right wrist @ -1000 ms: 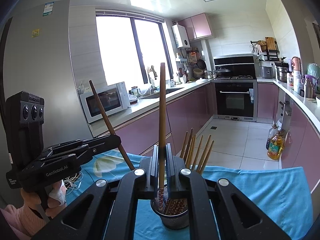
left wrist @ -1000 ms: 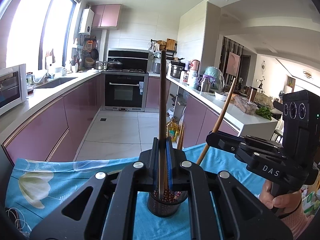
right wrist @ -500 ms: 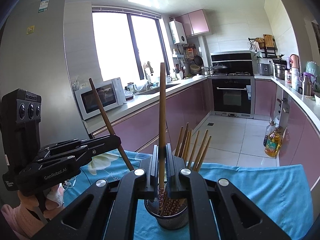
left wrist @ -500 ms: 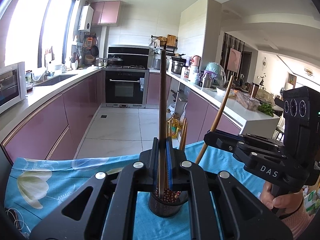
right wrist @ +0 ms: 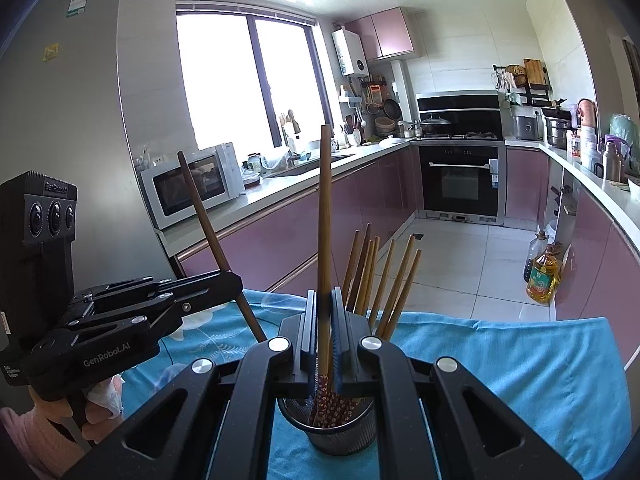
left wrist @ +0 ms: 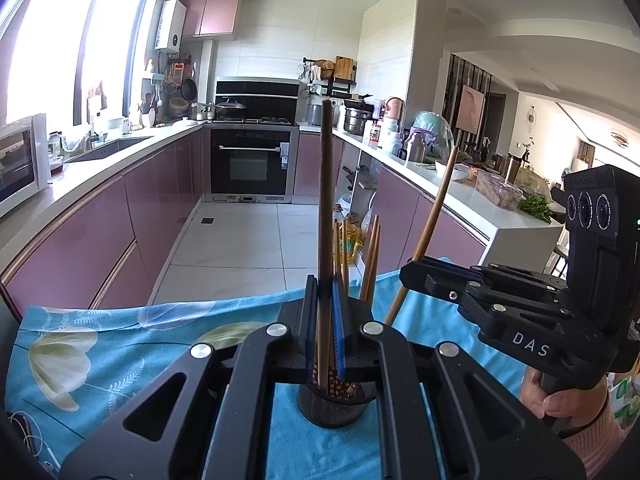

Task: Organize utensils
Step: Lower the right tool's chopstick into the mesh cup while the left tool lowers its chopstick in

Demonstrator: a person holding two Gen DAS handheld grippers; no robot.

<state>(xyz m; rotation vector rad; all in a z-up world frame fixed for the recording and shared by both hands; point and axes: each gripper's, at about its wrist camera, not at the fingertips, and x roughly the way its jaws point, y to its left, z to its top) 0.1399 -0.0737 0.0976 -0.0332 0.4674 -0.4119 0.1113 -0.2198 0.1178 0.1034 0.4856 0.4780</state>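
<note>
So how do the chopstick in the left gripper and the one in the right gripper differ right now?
Colour: the left gripper's chopstick is dark brown; the right gripper's chopstick is lighter, orange-brown.
Lean: seen from the opposite gripper, each leans away from the other.
Shared: the left gripper and right gripper are each shut on one chopstick, patterned ends down at the metal holder, which already has several chopsticks in it.

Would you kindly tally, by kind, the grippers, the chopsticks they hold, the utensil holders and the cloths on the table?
Grippers: 2 (left gripper, right gripper)
Chopsticks clamped in the jaws: 2 (left-held chopstick, right-held chopstick)
Utensil holders: 1 (mesh holder)
Cloths: 1 (blue cloth)
Total: 6
</note>
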